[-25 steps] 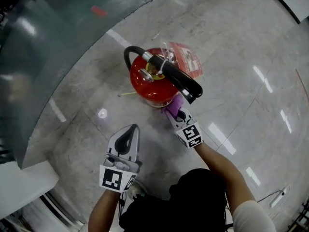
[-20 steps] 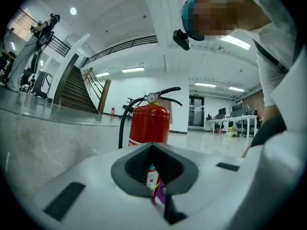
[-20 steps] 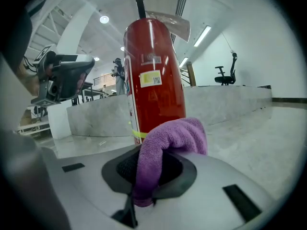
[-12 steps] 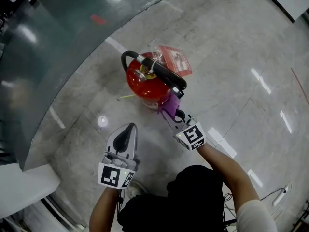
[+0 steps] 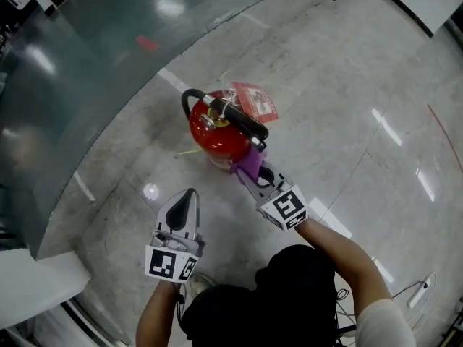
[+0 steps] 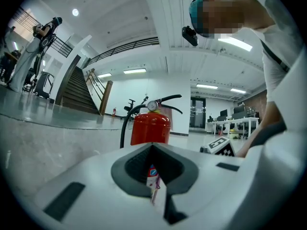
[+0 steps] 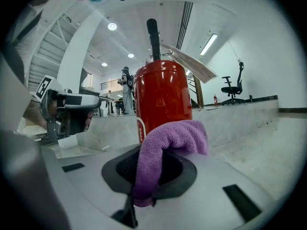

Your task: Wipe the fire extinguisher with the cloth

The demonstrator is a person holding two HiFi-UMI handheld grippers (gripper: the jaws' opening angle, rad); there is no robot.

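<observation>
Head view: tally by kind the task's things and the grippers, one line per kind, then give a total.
Fire extinguisher: 1
Cloth: 1
Grippers: 2, the left gripper and the right gripper
Total: 4

obstacles: fire extinguisher (image 5: 217,130) upright on floor (image 5: 347,121) | curved grey ledge (image 5: 79,71) near behind — right side open
</observation>
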